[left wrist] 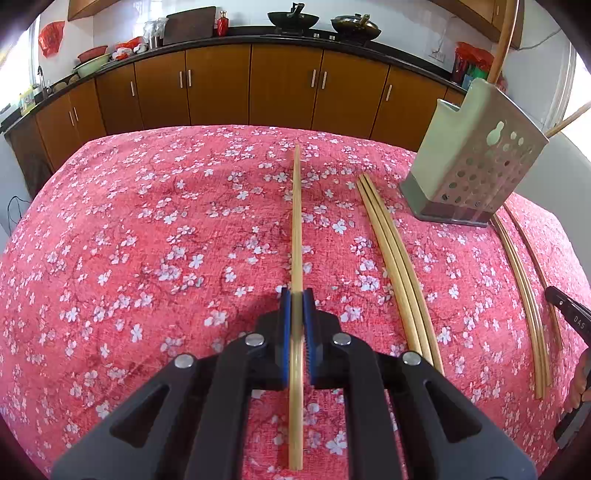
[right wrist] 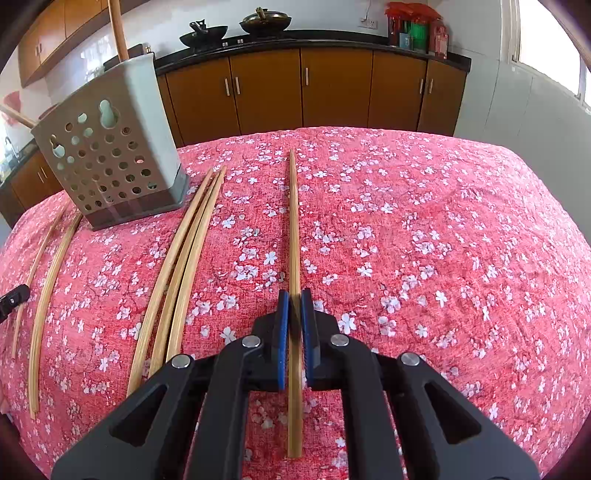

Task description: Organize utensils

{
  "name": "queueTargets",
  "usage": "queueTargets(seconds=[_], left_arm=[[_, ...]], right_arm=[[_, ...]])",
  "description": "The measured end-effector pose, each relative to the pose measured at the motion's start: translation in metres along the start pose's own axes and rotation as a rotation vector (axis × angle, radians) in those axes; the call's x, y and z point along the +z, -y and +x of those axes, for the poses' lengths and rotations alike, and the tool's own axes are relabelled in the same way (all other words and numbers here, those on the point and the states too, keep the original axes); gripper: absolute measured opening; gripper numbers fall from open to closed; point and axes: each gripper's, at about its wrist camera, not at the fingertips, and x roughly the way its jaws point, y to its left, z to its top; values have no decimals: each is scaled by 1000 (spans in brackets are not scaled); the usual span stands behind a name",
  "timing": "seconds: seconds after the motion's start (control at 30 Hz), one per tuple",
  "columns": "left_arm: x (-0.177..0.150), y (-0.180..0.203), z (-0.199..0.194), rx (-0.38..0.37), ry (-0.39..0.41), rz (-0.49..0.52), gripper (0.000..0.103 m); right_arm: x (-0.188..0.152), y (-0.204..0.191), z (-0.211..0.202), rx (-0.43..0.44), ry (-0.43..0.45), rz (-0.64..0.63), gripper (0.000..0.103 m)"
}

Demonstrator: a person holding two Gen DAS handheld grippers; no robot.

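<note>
Presently, left wrist view: left gripper (left wrist: 296, 295) clenched on one bamboo chopstick (left wrist: 296, 221), blue pads pressing its sides near the thick end, the tip running out ahead over the floral tablecloth (left wrist: 147, 240). Held lengthwise, presumably so it can be tipped end-first into the perforated utensil holder (left wrist: 476, 162), which stands at the far right of the table. Loose on the cloth: one bundle of three chopsticks (left wrist: 395, 258) just beside the held one, and a further set (left wrist: 524, 295) at the right, seemingly three, count uncertain. Right gripper's edge (left wrist: 569, 314) shows at the frame margin.

Right wrist view: right gripper (right wrist: 294, 295) likewise shut upon one chopstick (right wrist: 293, 221), same lengthwise hold. Holder (right wrist: 107, 162) at the left, with wooden handles (right wrist: 118, 29) already rising from it. Bundle of three (right wrist: 184, 258) between gripper and holder; further sticks (right wrist: 48, 277) beyond it.
</note>
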Motion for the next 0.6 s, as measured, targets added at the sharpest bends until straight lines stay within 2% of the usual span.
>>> queueTargets(seconds=[0.6], left_arm=[[-2,1,-3,-7,2,-18,11]], right_arm=[[-1,-3,-1,-20,1,-21,8]])
